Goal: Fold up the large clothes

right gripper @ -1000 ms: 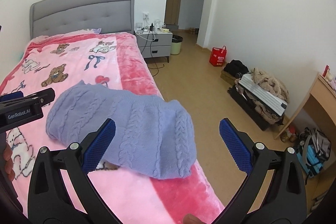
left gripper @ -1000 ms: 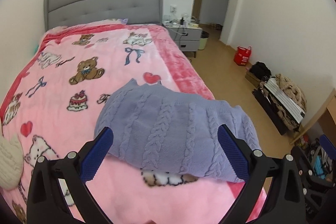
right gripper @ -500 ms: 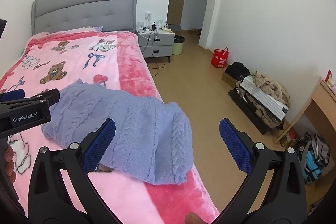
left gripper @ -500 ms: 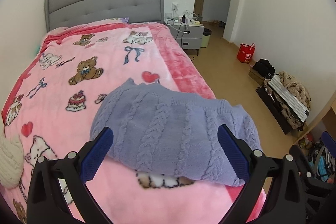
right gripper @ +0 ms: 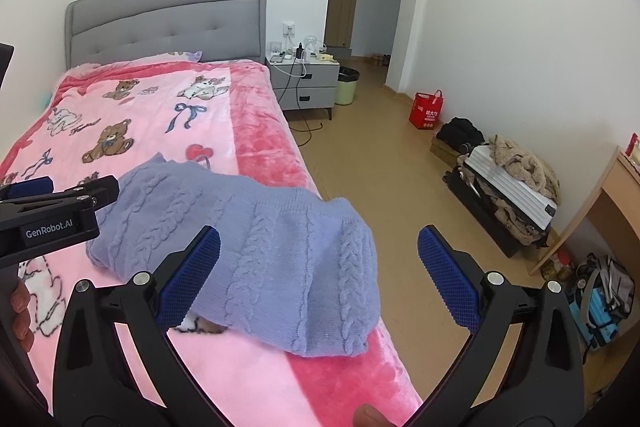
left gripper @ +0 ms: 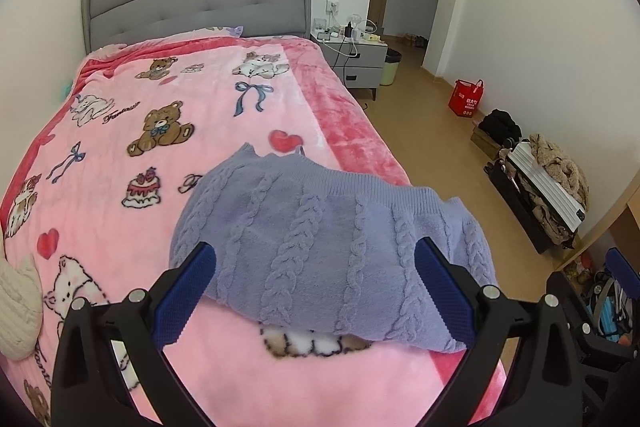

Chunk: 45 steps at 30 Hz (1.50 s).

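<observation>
The folded lavender sweater point(left gripper: 332, 247) lies near the bed's point(left gripper: 120, 131) right edge, one corner overhanging the side. Both the left tool point(left gripper: 316, 291) and right tool point(right gripper: 320, 275) hover spread wide, gripping nothing, with open blanket point(left gripper: 192, 99) beyond.

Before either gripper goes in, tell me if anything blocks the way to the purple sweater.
Nothing visible blocks it. The left gripper and right gripper both hang open above the purple sweater, which lies folded on the pink blanket with nothing on top of it.
</observation>
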Each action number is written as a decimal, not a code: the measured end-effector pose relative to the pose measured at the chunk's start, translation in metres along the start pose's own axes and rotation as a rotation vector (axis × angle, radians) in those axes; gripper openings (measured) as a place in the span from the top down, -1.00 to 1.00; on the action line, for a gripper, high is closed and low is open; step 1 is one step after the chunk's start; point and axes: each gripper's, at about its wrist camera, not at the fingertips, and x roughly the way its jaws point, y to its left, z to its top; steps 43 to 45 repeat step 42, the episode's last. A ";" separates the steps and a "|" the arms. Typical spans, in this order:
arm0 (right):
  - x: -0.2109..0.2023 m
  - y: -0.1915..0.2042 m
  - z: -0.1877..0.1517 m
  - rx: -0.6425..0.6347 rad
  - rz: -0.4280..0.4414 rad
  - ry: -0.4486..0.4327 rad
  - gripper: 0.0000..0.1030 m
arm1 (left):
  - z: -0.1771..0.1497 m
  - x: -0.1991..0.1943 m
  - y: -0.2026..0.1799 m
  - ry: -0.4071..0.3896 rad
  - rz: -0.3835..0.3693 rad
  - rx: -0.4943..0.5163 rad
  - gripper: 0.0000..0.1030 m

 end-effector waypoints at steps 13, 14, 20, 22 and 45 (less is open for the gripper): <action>-0.003 0.004 -0.001 0.004 0.011 -0.004 -0.85 | -0.001 -0.008 0.004 -0.018 -0.003 0.012 -0.90; -0.004 0.004 -0.002 0.005 0.013 -0.005 -0.85 | -0.001 -0.009 0.005 -0.021 -0.002 0.011 -0.90; -0.010 0.007 -0.003 0.007 0.015 -0.012 -0.85 | 0.000 -0.011 0.006 -0.019 0.008 0.021 -0.90; -0.010 0.007 -0.003 0.007 0.012 -0.012 -0.85 | 0.000 -0.012 0.006 -0.021 0.009 0.021 -0.90; -0.013 0.008 0.000 0.006 0.030 -0.018 -0.85 | 0.002 -0.014 0.015 -0.010 -0.003 0.030 -0.90</action>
